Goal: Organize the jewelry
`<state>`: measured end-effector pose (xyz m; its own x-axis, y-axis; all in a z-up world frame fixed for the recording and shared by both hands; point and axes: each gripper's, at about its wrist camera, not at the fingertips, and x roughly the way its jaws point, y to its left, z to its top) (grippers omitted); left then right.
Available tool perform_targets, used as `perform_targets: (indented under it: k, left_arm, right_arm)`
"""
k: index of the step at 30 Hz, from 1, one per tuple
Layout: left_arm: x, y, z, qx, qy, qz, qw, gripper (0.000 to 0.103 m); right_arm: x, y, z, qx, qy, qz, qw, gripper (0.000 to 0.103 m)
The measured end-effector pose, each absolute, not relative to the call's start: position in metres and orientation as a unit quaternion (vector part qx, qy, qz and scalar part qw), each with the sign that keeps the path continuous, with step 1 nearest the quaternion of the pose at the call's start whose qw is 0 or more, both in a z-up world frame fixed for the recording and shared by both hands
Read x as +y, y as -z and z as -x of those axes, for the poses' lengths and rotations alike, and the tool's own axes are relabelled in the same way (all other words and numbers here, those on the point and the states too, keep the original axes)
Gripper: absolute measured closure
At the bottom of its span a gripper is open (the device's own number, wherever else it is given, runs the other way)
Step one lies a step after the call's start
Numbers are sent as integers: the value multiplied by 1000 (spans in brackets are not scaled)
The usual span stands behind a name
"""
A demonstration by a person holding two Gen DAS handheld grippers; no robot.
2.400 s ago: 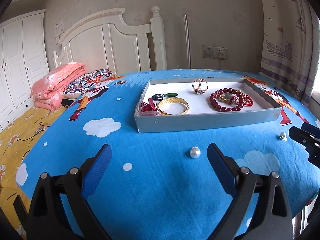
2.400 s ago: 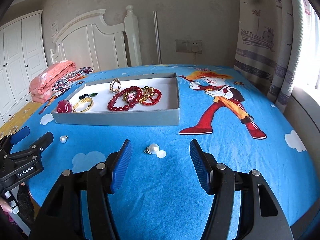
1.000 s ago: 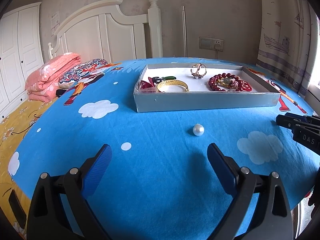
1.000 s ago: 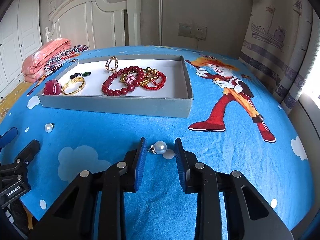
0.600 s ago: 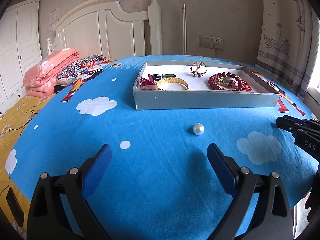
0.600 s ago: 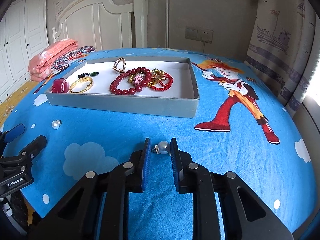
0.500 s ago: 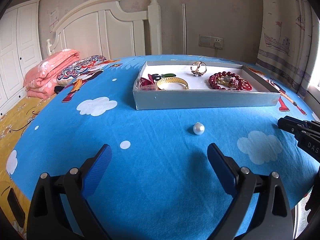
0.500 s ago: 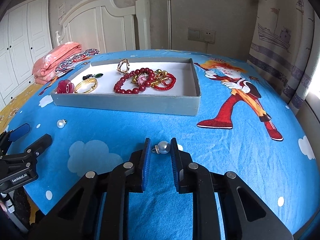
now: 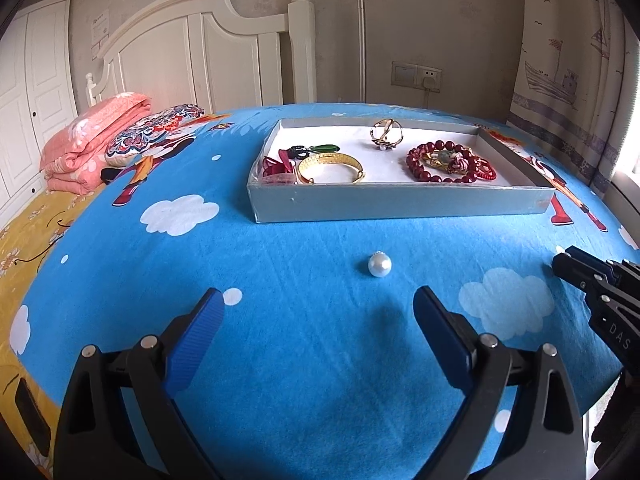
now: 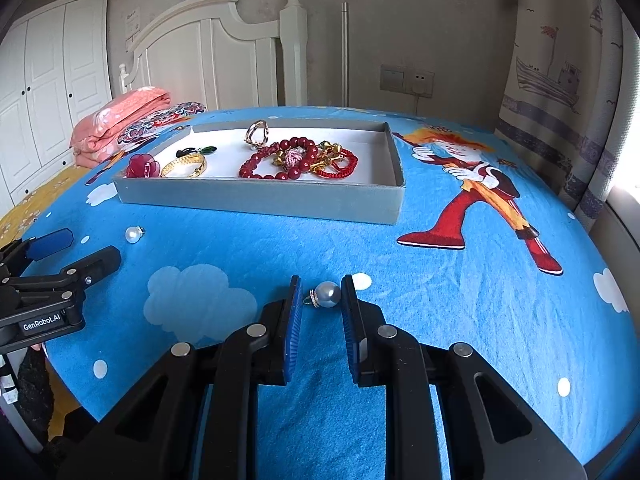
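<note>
Two pearl earrings (image 10: pixel 327 294) (image 9: pixel 379 265) lie before the tray's (image 9: pixel 400 205) front edge, seemingly clear.

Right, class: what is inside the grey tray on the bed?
Inside the tray: a gold bangle, red bead bracelets, a gold ring, a red flower and a green piece. The near wall hides the tray's front floor strip.

A grey tray (image 10: pixel 256 200) on the blue bedspread holds a gold bangle (image 9: pixel 331 167) and red bead bracelets (image 10: pixel 296 160). Two pearl earrings lie loose before it (image 9: pixel 379 266) (image 10: pixel 327 294).
</note>
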<state>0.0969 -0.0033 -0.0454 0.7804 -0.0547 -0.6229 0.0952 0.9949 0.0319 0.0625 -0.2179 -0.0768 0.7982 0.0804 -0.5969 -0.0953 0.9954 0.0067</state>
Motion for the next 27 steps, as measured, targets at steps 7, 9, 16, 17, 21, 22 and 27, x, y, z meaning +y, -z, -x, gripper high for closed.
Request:
perform_targets:
  k: [7, 9, 16, 17, 21, 22, 27]
  left_arm:
    - [-17, 32, -119, 347, 42, -16, 937, 24]
    - [-19, 30, -126, 358, 42, -12, 933, 33]
    - [-26, 41, -136, 381, 35, -25, 923, 57]
    - [-27, 41, -135, 378, 38, -29, 924, 64]
    - [-32, 44, -131, 367, 47, -46, 928, 83]
    - [-32, 44, -129, 364, 49, -49, 929, 85]
    - [-31, 47, -112, 343, 51, -62, 936, 90]
  right_arm:
    - [-219, 77, -60, 313, -53, 8, 948, 84]
    - [-220, 77, -59, 312, -55, 5, 948, 84]
    - [-221, 78, -58, 310, -58, 1, 949, 84]
    - [-220, 78, -58, 310, -58, 1, 949, 84]
    - [-220, 78, -58, 310, -58, 1, 949, 84]
    - [-220, 78, -58, 310, -58, 2, 949, 84]
    - [-218, 78, -55, 306, -57, 5, 950, 84]
